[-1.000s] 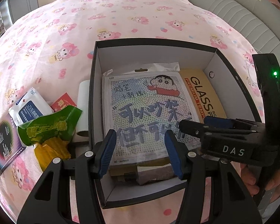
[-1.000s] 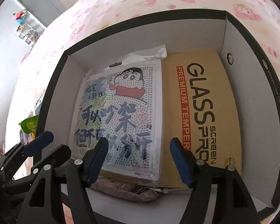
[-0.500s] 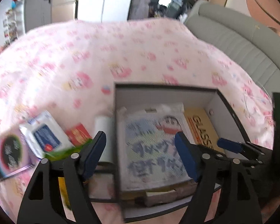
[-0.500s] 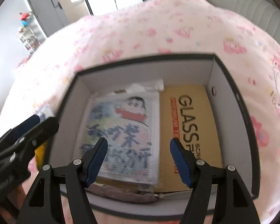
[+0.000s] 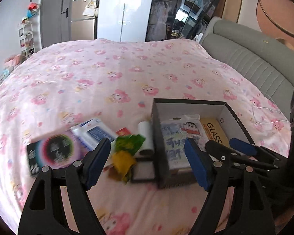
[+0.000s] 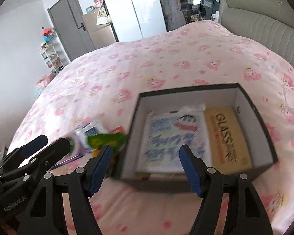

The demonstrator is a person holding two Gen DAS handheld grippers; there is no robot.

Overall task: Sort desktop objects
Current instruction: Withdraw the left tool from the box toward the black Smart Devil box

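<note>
A black box with white inner walls [image 5: 159, 137] [image 6: 186, 92] sits on the pink bed. In it lie a cartoon-printed packet [image 5: 176, 135] [image 6: 166, 137] and a tan "GLASS" screen-protector box [image 5: 213, 131] [image 6: 227, 137]. To the left of the box lie a white roll [image 5: 145, 137], a green snack bag [image 5: 129, 143] over a yellow one [image 5: 123, 162], a red packet [image 5: 123, 132], a wipes pack [image 5: 94, 135] and a dark colourful box [image 5: 53, 152]. My left gripper [image 5: 147, 145] hangs open and empty above the box's left wall. My right gripper [image 6: 145, 148] is open and empty over the box's near edge.
The pink patterned bedspread [image 5: 107, 74] stretches far behind the box. A grey padded headboard [image 5: 254, 58] runs along the right, with a white cable [image 5: 264, 113] on the cover beside it. Wardrobes and a door stand at the back.
Both grippers have drawn back and risen from inside the box, so the whole bed now shows. The left jaws have spread wider. Nothing was picked up.
</note>
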